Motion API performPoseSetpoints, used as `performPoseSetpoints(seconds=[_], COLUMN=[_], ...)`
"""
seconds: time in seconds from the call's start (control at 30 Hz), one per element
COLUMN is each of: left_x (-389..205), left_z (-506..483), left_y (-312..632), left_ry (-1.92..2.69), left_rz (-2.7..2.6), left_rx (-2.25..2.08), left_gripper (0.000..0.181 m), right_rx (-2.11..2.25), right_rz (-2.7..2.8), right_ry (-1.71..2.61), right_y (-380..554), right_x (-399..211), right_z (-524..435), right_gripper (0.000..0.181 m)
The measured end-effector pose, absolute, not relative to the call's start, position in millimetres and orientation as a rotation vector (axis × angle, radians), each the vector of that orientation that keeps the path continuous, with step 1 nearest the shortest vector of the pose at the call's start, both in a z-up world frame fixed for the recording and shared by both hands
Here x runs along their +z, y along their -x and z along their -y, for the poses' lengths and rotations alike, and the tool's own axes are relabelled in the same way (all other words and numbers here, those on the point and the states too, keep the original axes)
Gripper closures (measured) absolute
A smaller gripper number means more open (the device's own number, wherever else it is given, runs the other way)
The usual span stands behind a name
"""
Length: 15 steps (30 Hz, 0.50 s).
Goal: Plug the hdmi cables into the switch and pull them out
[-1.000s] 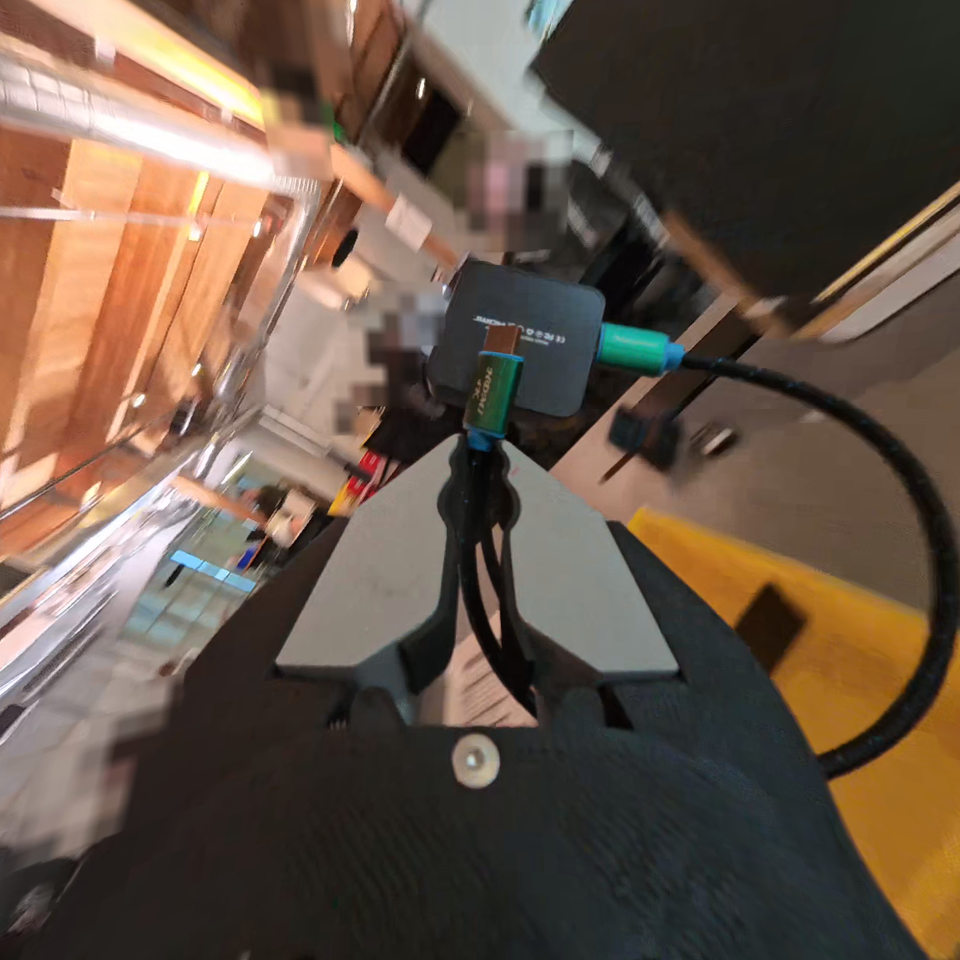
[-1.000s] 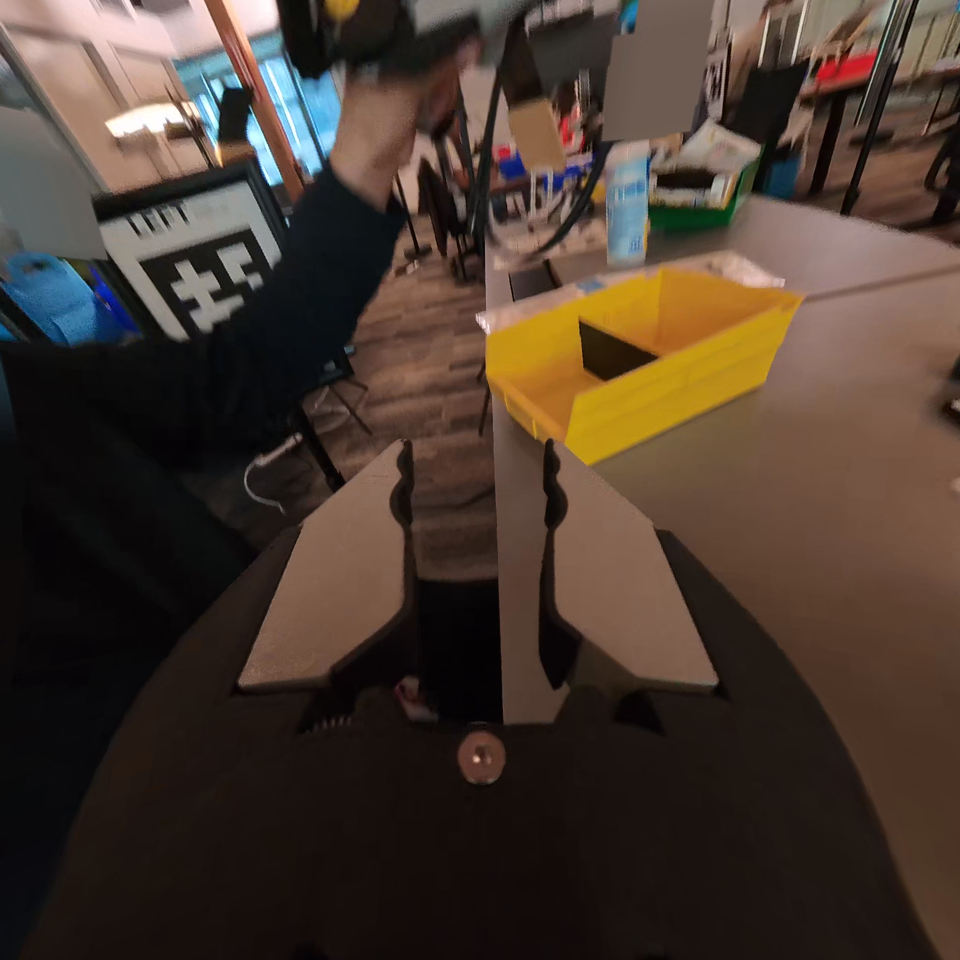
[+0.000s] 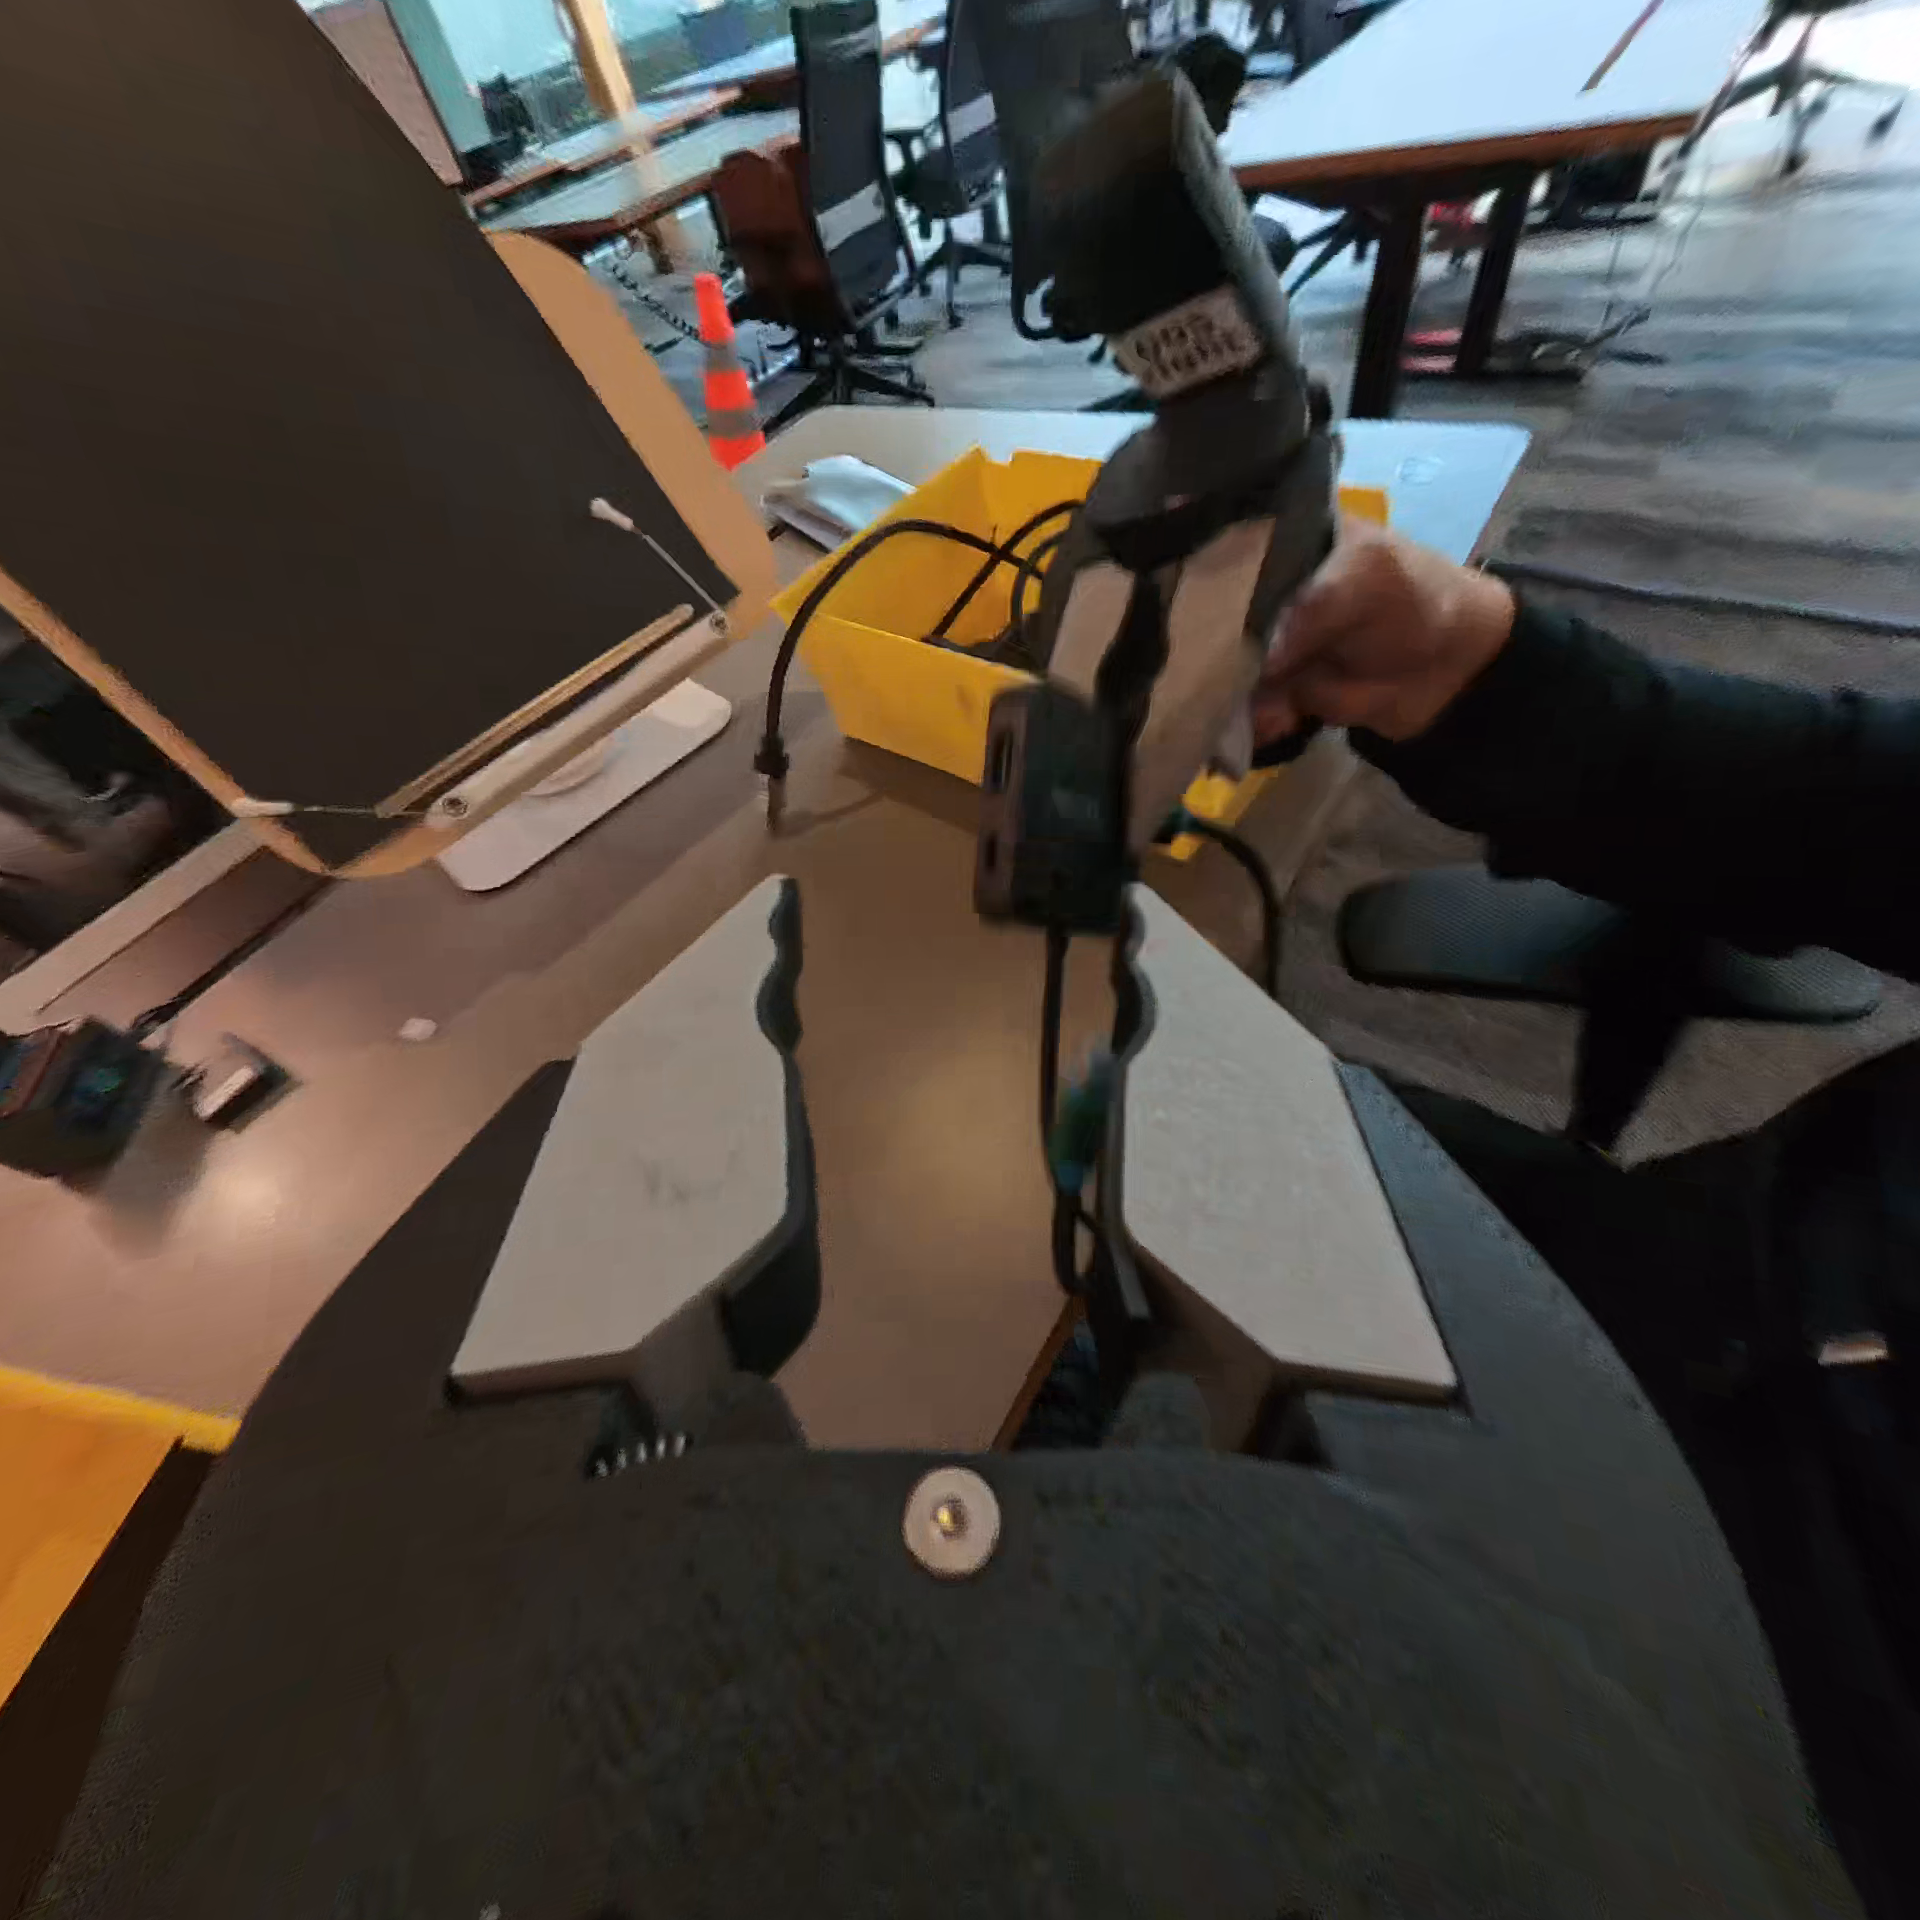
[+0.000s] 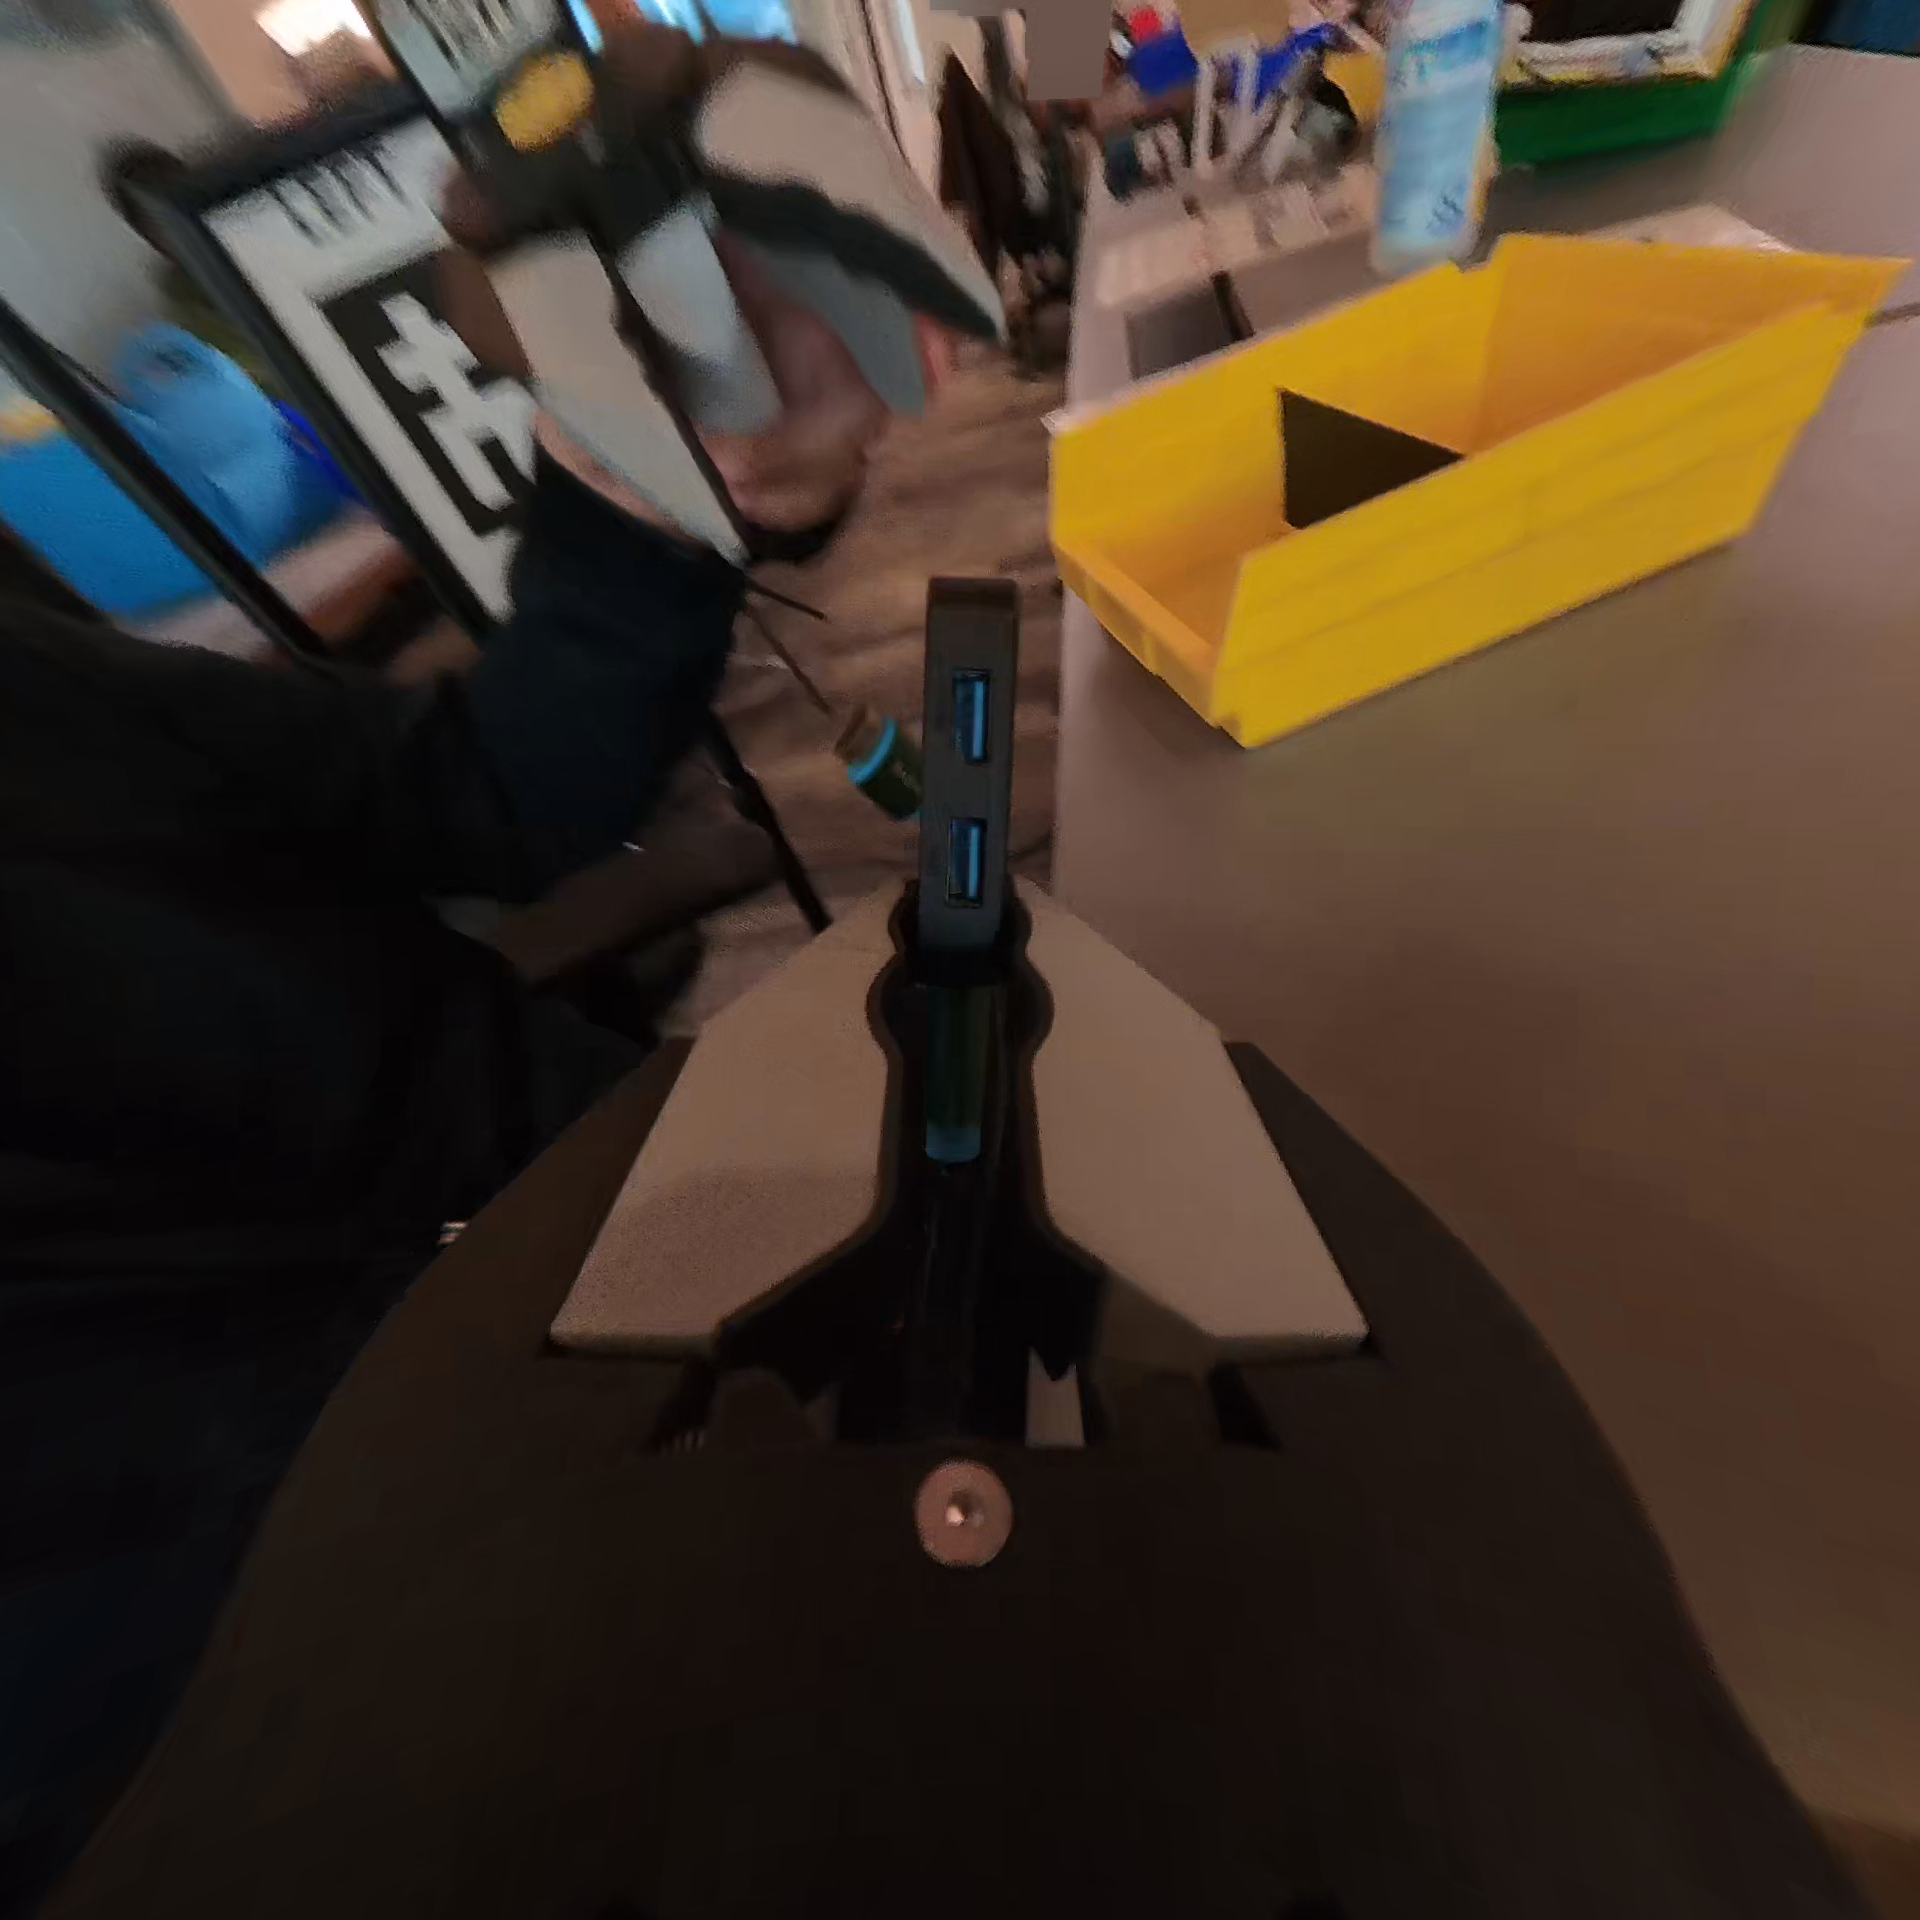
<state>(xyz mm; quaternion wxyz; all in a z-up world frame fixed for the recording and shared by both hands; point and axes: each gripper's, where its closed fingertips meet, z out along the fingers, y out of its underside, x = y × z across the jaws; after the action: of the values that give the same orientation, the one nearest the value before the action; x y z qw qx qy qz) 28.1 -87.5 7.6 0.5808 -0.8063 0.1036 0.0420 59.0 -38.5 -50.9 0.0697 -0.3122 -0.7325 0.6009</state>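
A second ago my left tool (image 3: 961, 904) pinched a green plug (image 3: 1081, 1132). Now it stands open, and the plug dangles by its right finger. My right tool (image 4: 964, 914), empty then, now clamps the switch (image 4: 968, 769) in the air. Both cables look seated, so pulling comes next. On the counter (image 4: 1455, 1039), one yellow bin (image 3: 904, 665) holds black cables (image 3: 831, 582). The second yellow bin (image 4: 1351, 582) shows only a dark divider (image 4: 1340, 457).
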Motion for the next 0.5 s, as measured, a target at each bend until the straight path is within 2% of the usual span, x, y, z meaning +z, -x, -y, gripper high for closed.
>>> performPoseSetpoints(seconds=[0.1, 0.2, 0.23, 0.3, 0.33, 0.43, 0.5], left_x=[15, -29, -44, -55, -56, -62, -63], left_z=[76, 57, 54, 53, 55, 63, 65], left_y=[-30, -52, -57, -75, -80, -92, -91], left_ry=[1.858, 2.011, 2.05, 2.03, 2.015, 2.003, 1.993], left_rz=[-0.215, -0.272, -0.303, -0.391, -0.41, -0.444, -0.412], left_rx=[-0.011, -0.137, -0.131, -0.174, -0.194, -0.229, -0.203], left_gripper=[0.129, 0.125, 0.128, 0.156, 0.164, 0.17, 0.17], right_rx=[1.848, 1.898, 1.903, 1.887, 1.923, 1.873, 1.716], right_rz=[2.217, 2.208, 2.214, 2.237, 2.261, 2.408, 2.407], right_ry=[0.895, 0.824, 0.818, 0.833, 0.829, 0.875, 0.836], right_y=[-62, -67, -68, -71, -77, -94, -92], right_x=[-49, -42, -42, -46, -46, -55, -65], right_z=[52, 63, 66, 65, 67, 66, 61], right_gripper=[0.17, 0.17, 0.17, 0.169, 0.167, 0.156, 0.167])
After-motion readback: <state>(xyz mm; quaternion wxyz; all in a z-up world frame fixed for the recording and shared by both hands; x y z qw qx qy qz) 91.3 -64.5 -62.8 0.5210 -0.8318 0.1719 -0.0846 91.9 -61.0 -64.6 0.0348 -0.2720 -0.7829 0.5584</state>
